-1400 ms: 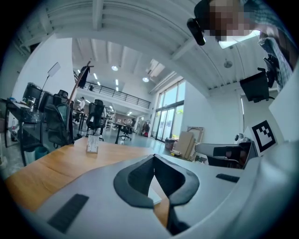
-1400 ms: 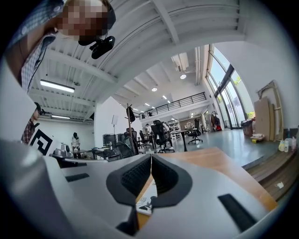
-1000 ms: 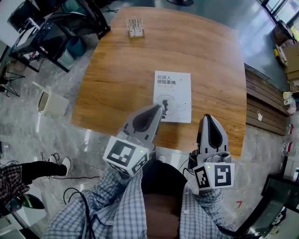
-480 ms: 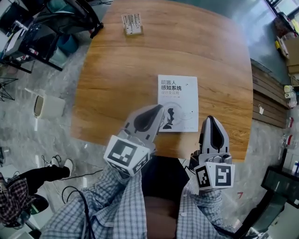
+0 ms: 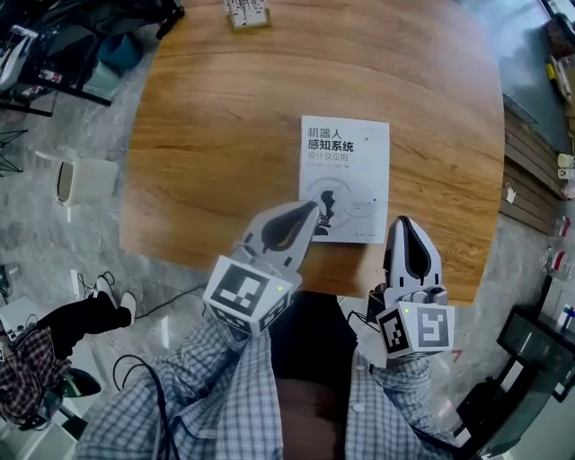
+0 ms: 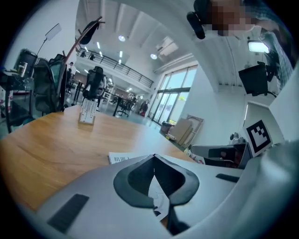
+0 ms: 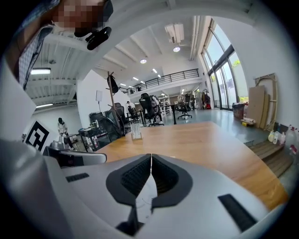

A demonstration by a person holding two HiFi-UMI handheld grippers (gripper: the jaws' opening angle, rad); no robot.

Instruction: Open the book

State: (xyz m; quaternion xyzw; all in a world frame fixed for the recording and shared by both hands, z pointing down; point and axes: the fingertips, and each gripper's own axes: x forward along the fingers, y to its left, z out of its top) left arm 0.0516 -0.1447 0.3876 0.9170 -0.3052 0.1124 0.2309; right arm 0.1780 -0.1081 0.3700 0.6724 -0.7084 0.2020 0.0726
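Book [image 5: 344,171], white-covered and closed, lies flat and face up on the desk [image 5: 225,135], right of the middle and close to the near edge, with its printed title at the far end of the cover. The left hand-held gripper [image 5: 312,208] has its tips over the book's near left corner; its own view shows the jaws drawn together at the tips with nothing between them, and no view settles whether they touch the cover. The right hand-held gripper [image 5: 402,221] sits just beside the near right corner, over the desk's near strip, its jaws likewise pressed together and empty. The main risk is probably a failed catch: closed tips pushed against the thin cover edge would likely shove the whole book across the smooth wood toward the far side rather than lift the cover, unless the left one pins the book down. Pinning too far in from the left edge, though, would probably hold the cover shut. A tip driven under the edge at a steep angle might crease the cover or take up a wad of pages with it. A small stand [image 5: 245,13] at the far edge is well apart and looks out of harm's way.
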